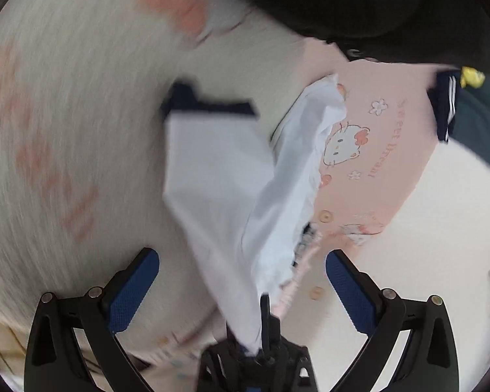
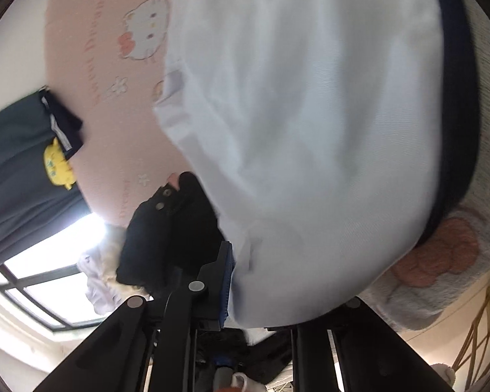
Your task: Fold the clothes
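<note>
Left gripper (image 1: 241,290): jaws spread wide, blue pads well apart, clamping nothing. White garment (image 1: 219,176) with a navy band runs forward between the open jaws and drapes back onto the gripper's centre body. It lies on the mechanism; the pads aren't holding it.

Right gripper (image 2: 277,281): the same white garment (image 2: 303,124) covers most of the view and hangs over the jaws. Left blue pad shows, pressed against the cloth; the right finger is buried under fabric, so I can't tell how far the jaws are closed or whether they actually have the cloth.

Ahead of the jaws and beyond the garment: pink cartoon-cat sheet (image 1: 372,163), dark grey garment (image 2: 19,163) with a yellow print off to one side. A gloved hand (image 2: 166,225) sits just left of the right jaws.

Risks:
- Cloth draped on the left gripper's body could snag in the linkage when the jaws close.
- If the right side's hold is only partial, the fabric slides out and the garment drops bunched, so the edges won't line up.
- Heavy motion blur on the left view; fast swings make a loose hold worse.
</note>
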`<move>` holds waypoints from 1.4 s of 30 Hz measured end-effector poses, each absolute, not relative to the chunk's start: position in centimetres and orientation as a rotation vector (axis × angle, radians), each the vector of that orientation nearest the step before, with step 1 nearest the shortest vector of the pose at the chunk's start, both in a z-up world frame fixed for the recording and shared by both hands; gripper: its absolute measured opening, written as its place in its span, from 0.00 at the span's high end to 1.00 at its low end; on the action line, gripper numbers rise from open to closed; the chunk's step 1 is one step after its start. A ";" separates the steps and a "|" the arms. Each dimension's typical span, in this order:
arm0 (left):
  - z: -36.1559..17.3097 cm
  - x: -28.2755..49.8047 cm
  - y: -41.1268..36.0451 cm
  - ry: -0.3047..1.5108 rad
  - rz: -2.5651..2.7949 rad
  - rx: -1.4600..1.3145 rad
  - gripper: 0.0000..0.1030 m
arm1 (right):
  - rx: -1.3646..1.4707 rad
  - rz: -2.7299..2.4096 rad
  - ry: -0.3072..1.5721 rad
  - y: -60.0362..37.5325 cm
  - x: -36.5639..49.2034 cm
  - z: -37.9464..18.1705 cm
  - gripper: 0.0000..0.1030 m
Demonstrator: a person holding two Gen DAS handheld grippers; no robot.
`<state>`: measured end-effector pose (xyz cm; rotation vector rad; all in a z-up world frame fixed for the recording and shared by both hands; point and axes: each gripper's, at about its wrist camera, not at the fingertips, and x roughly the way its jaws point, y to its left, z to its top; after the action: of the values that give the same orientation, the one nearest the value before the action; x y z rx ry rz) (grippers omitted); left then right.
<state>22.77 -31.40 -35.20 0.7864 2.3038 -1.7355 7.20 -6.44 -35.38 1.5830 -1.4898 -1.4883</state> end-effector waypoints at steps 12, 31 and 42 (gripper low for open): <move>-34.6 20.8 -31.3 2.235 -1.774 0.777 0.13 | 1.543 -1.452 -1.553 -6.0 8.1 -35.5 0.87; -29.8 19.7 -31.9 1.353 -2.188 1.022 0.89 | 1.759 -1.609 -1.261 -5.5 8.9 -34.9 0.54; -28.6 18.5 -30.3 0.983 -2.380 1.133 0.89 | 1.670 -1.885 -0.863 -5.4 10.2 -28.8 0.39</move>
<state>18.53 -30.32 -28.61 1.1331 0.9833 -2.3799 10.21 -5.42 -28.77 1.6698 -0.8629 -1.8852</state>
